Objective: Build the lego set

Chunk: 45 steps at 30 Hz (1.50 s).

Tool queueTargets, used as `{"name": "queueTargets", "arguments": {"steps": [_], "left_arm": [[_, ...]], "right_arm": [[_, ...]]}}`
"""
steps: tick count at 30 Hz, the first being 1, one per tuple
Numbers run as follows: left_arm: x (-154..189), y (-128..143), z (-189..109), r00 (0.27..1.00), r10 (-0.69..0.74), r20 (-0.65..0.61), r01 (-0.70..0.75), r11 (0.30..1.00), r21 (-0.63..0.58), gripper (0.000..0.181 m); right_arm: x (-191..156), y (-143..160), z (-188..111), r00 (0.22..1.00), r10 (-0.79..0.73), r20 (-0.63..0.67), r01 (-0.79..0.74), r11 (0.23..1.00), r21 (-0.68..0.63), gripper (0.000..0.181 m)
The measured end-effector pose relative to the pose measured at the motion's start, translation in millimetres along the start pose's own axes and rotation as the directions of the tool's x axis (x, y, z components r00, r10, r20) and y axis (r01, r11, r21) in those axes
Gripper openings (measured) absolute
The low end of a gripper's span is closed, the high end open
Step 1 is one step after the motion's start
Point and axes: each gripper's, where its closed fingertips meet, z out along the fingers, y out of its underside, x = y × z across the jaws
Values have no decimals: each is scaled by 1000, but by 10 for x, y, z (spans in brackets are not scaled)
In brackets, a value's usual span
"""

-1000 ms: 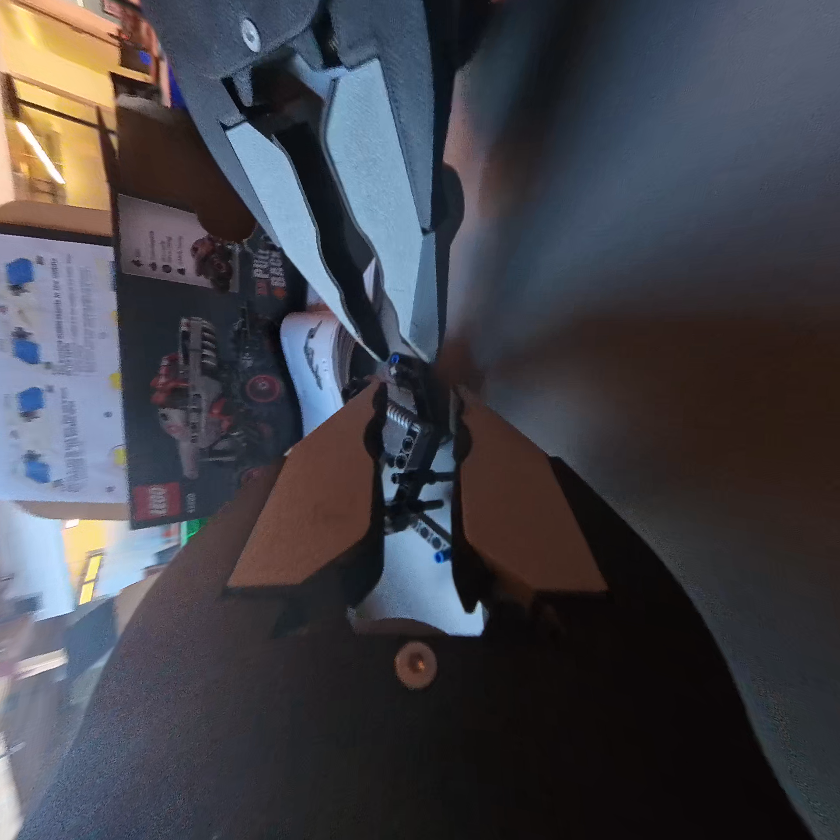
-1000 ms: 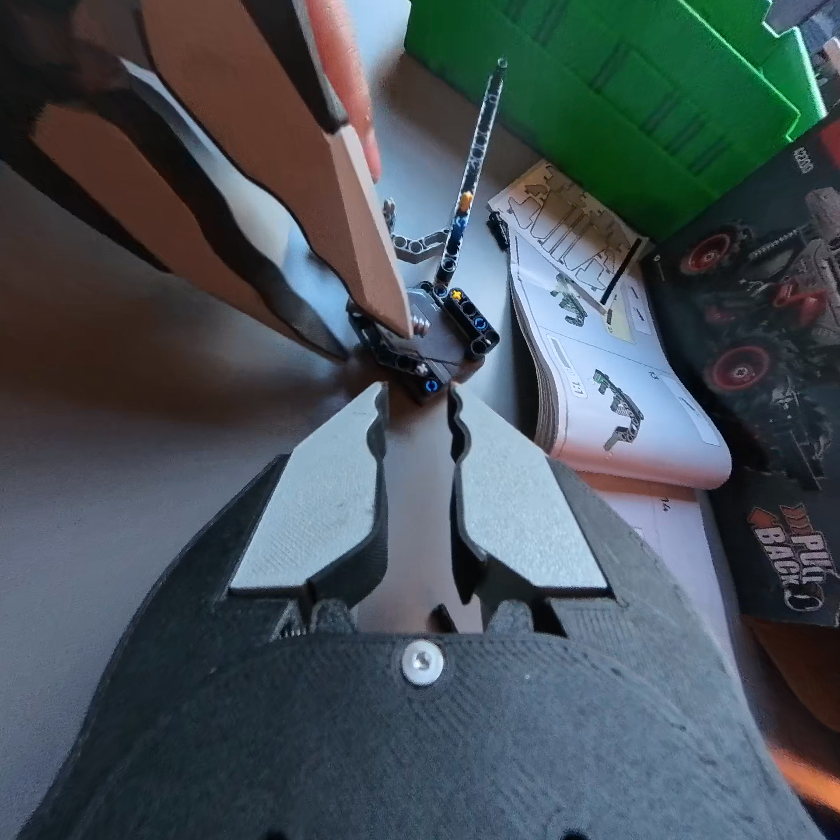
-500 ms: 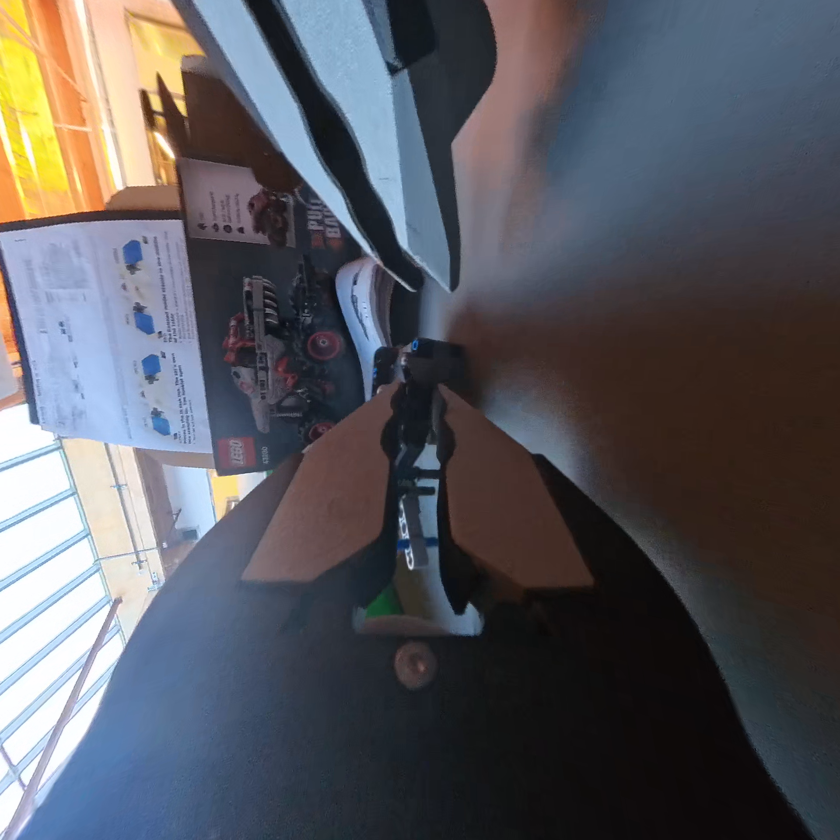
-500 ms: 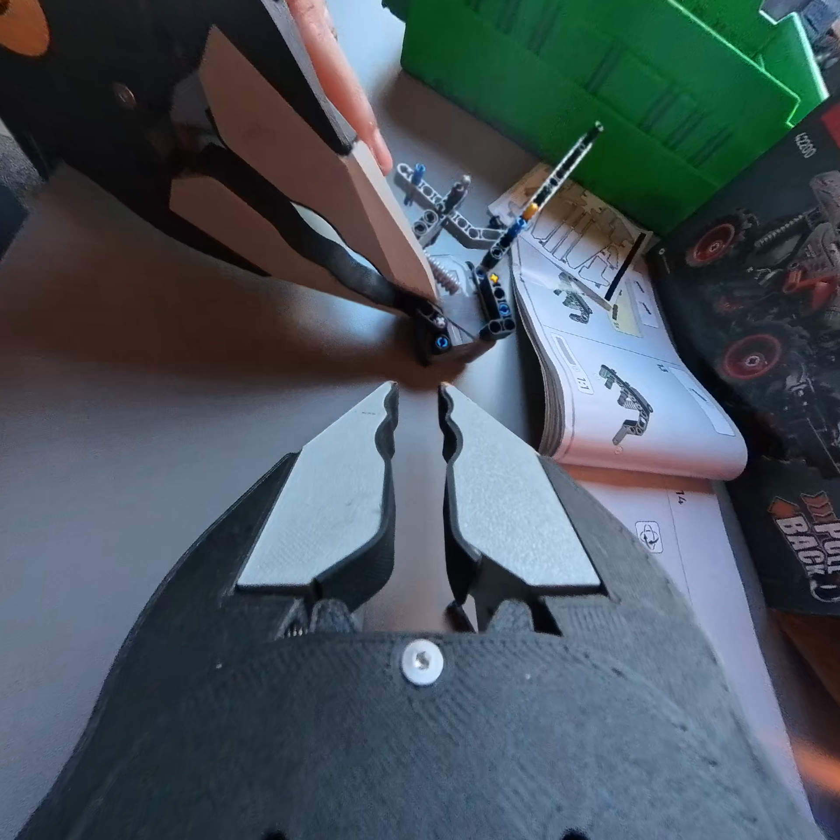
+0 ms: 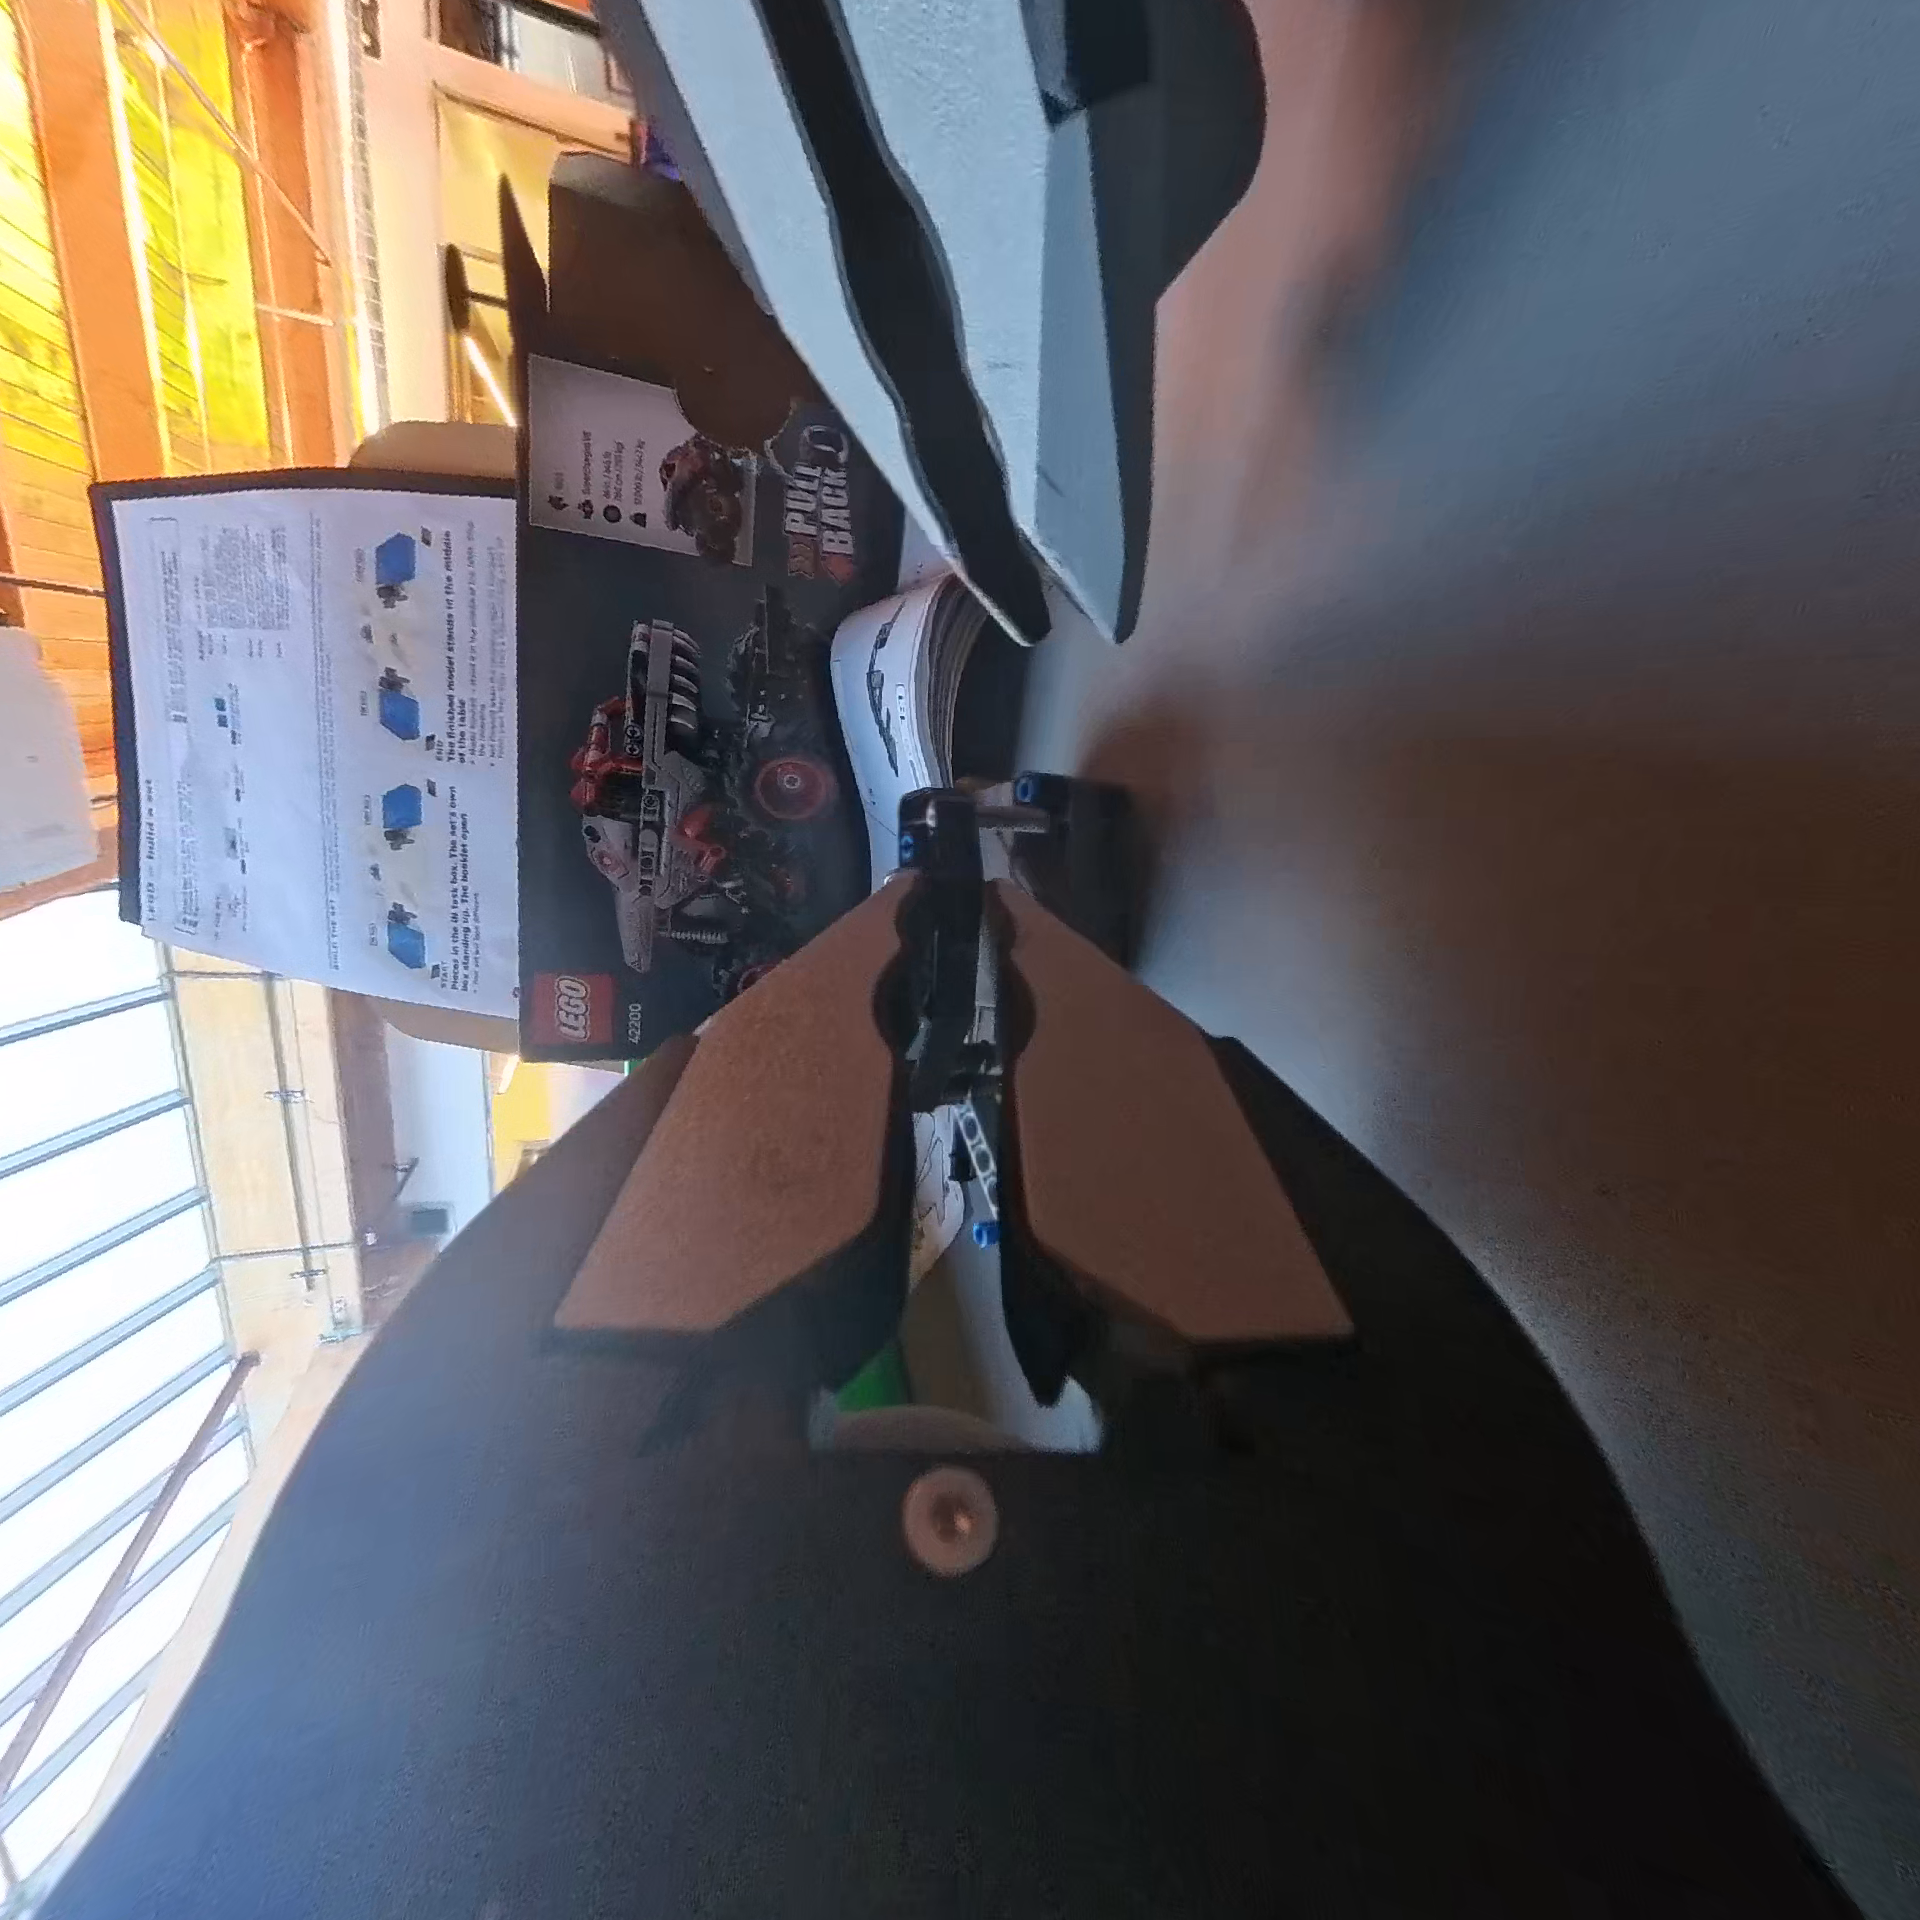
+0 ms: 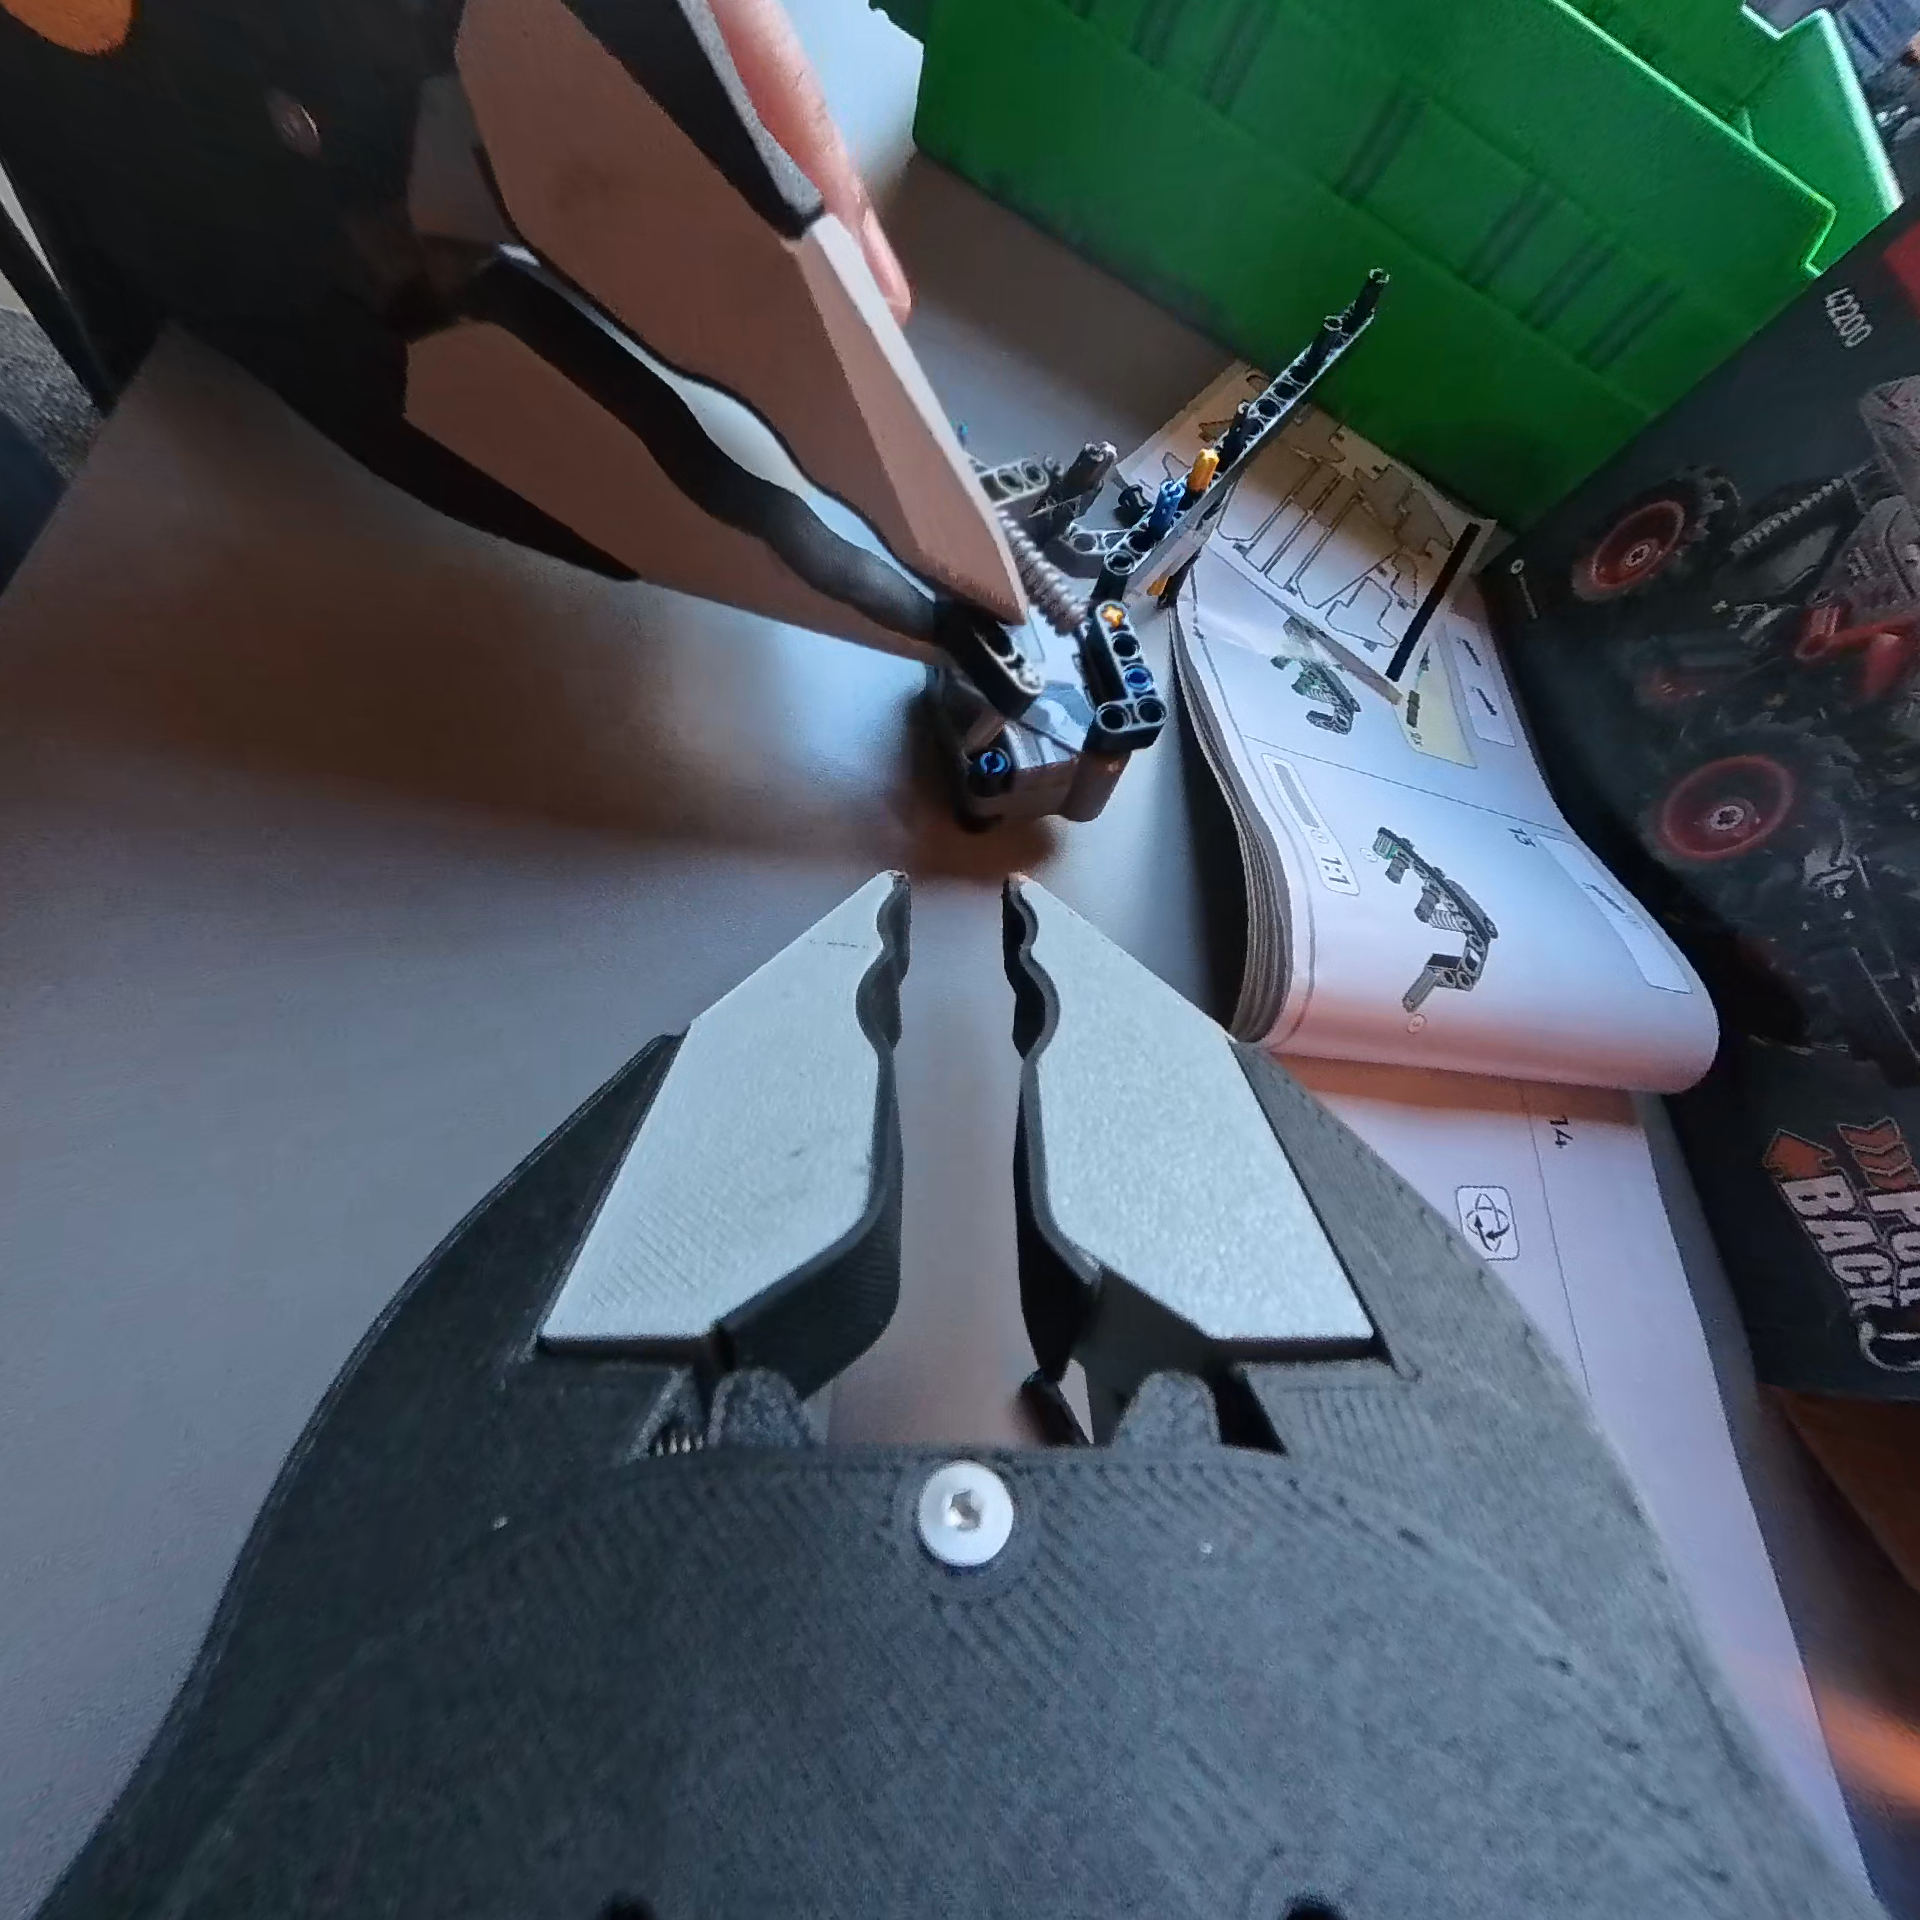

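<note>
My left gripper [image 5: 951, 888] has brown pads and is shut on a black beam of the small grey and black lego assembly [image 5: 1081, 842]. In the right wrist view the left gripper [image 6: 977, 629] comes in from the upper left and holds the assembly [image 6: 1039, 727] low over the grey table [image 6: 312, 935]. A long black beam [image 6: 1299, 395] sticks up from its far side. My right gripper [image 6: 954, 883] has grey pads, stands a short way in front of the assembly, and is empty with a narrow gap between its fingers. It also shows in the left wrist view [image 5: 1070, 613], above the assembly.
An open instruction booklet [image 6: 1455, 831] lies to the right of the assembly, with the dark set box [image 6: 1766, 675] beyond it. A green bin [image 6: 1403, 208] stands at the back. A printed sheet [image 5: 312, 727] stands behind the box. One gripper's finger ends stand about 5 cm off the other's.
My left gripper has closed on the assembly and turned it. My right gripper has drawn back from the assembly and its fingers have narrowed a little.
</note>
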Motion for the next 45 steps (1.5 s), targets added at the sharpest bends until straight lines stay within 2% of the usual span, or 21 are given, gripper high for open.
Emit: {"name": "queueTargets", "arguments": {"steps": [18, 22, 24, 27, 29, 30, 32, 34, 37, 39, 44, 45], "left_arm": [[-52, 134, 34, 995, 14, 101, -9, 999, -49, 6], [-57, 178, 53, 994, 20, 112, -13, 998, -62, 5], [-58, 196, 55, 993, 23, 115, -16, 998, -67, 6], [-56, 199, 34, 993, 14, 115, -7, 998, -62, 6], [-39, 202, 22, 994, 14, 112, -8, 998, -55, 6], [-32, 205, 20, 994, 16, 112, -10, 999, -53, 6], [-21, 224, 23, 993, 20, 113, -14, 998, -60, 6], [-27, 234, 24, 993, 16, 116, -9, 998, -59, 6], [-36, 251, 24, 993, 11, 118, -4, 998, -59, 6], [-43, 276, 23, 993, 10, 119, -2, 998, -63, 6], [-52, 345, 0, 992, 21, 121, -13, 998, -67, 6], [-53, 355, -6, 992, 26, 124, -17, 997, -70, 6]], "right_arm": [[9, -90, 62, 1000, 13, -6, -13, 1000, 19, 20], [178, -76, 165, 996, 29, -84, -31, 999, -24, 20], [195, -131, 218, 995, 47, -84, -48, 999, -11, 25], [267, -265, 207, 991, -47, -122, 47, 999, 1, 41], [275, -420, 166, 994, -75, -76, 81, 994, 75, 40], [278, -455, 171, 997, -70, -33, 73, 992, 99, 45], [316, -431, 247, 998, -42, 42, 38, 995, 95, 75], [319, -319, 375, 994, -38, 105, 34, 999, 41, 89], [254, -245, 569, 984, -64, 168, 65, 998, -3, 83], [208, -243, 669, 979, -82, 188, 87, 996, -22, 68], [301, -240, 737, 988, -99, 122, 104, 994, -35, 42], [299, -242, 738, 988, -104, 118, 109, 993, -34, 41]]}}
